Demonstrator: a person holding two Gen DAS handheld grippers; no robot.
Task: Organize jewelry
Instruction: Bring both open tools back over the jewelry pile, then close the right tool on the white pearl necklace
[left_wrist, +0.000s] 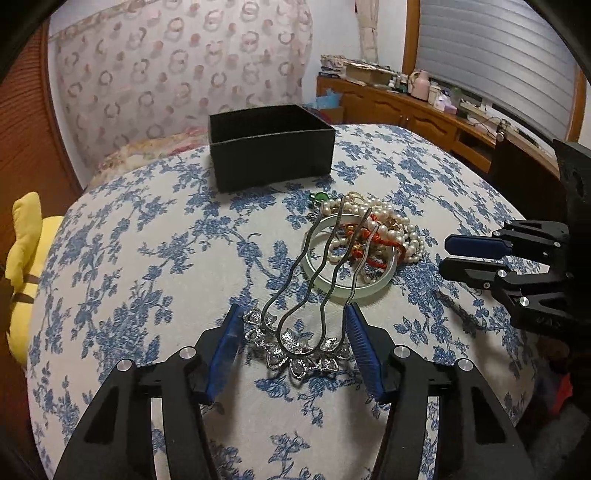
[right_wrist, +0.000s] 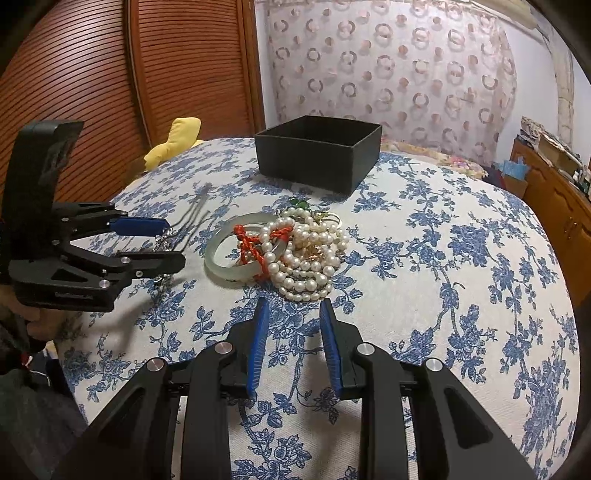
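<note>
A silver hair comb (left_wrist: 295, 347) with a flowered head sits between the blue pads of my left gripper (left_wrist: 294, 308), which is shut on it. Its wavy prongs (right_wrist: 192, 218) tilt up off the cloth. Just beyond lies the jewelry pile: a pale green bangle (left_wrist: 347, 291) (right_wrist: 221, 266), pearl strands (left_wrist: 406, 236) (right_wrist: 310, 258), a red cord (right_wrist: 251, 243) and a green bead (right_wrist: 295, 202). My right gripper (right_wrist: 294, 302) hovers in front of the pearls, open, with nothing between its pads. An open black box (left_wrist: 271, 155) (right_wrist: 317, 162) stands behind the pile.
The round table wears a blue floral cloth (left_wrist: 166, 258). A yellow cushion (right_wrist: 177, 140) lies past its far left edge by a louvred wooden door (right_wrist: 110, 74). A cluttered wooden cabinet (left_wrist: 406, 110) runs along the right wall. A patterned curtain hangs behind the box.
</note>
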